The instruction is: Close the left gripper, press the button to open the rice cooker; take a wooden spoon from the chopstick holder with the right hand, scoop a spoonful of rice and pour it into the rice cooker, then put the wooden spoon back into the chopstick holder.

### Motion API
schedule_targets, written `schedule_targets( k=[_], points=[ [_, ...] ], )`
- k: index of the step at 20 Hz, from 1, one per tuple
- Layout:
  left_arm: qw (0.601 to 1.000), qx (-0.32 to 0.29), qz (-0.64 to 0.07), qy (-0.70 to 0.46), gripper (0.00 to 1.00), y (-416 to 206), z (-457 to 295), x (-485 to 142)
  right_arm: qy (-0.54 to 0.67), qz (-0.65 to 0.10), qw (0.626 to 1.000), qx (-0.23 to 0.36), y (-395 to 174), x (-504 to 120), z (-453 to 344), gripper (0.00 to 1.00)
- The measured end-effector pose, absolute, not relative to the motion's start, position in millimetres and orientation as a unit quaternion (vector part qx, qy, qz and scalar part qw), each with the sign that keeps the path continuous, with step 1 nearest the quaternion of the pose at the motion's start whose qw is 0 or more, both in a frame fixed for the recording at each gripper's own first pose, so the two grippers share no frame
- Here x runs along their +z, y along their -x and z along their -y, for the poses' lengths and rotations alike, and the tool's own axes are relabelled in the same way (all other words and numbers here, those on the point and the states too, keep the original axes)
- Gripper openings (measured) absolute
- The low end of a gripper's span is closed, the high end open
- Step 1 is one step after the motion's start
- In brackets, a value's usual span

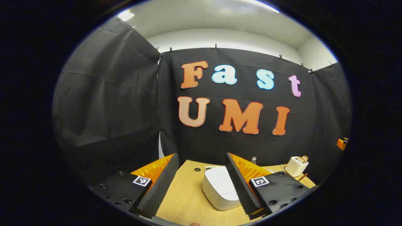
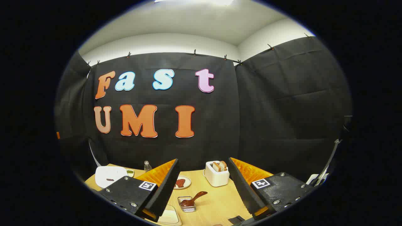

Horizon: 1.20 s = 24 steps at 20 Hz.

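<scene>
Rice cooker (image 1: 220, 188) white, lid down, on wooden table (image 1: 185, 201), left tool (image 1: 201, 185) and right tool (image 2: 204, 188) both spread open.

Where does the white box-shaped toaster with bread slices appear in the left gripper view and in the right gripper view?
Left gripper view: the white toaster stands low on the right, near the far edge of the wooden table.
Right gripper view: the white toaster stands low, near the centre.
Shared landmark: the white rice cooker, which lies left of the toaster in both views.
</scene>
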State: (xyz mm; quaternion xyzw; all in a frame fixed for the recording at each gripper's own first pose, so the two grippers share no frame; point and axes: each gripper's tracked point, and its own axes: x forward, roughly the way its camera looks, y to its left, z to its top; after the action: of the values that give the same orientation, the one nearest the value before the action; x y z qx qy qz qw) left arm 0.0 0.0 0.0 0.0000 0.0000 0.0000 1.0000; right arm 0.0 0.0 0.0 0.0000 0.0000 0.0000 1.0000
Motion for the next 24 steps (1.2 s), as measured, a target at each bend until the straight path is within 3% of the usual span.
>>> schedule_targets(
  k=[18, 24],
  points=[
    [1.0, 0.009, 0.018, -0.006, 1.0, 2, 5, 26, -0.014, 0.007, 1.0, -0.006, -2, 8, 15, 0.95],
    [1.0, -0.02, 0.009, -0.003, 1.0, 1, 15, 20, 0.006, 0.005, 1.0, -0.006, 0, 5, 17, 0.95]
  ],
)
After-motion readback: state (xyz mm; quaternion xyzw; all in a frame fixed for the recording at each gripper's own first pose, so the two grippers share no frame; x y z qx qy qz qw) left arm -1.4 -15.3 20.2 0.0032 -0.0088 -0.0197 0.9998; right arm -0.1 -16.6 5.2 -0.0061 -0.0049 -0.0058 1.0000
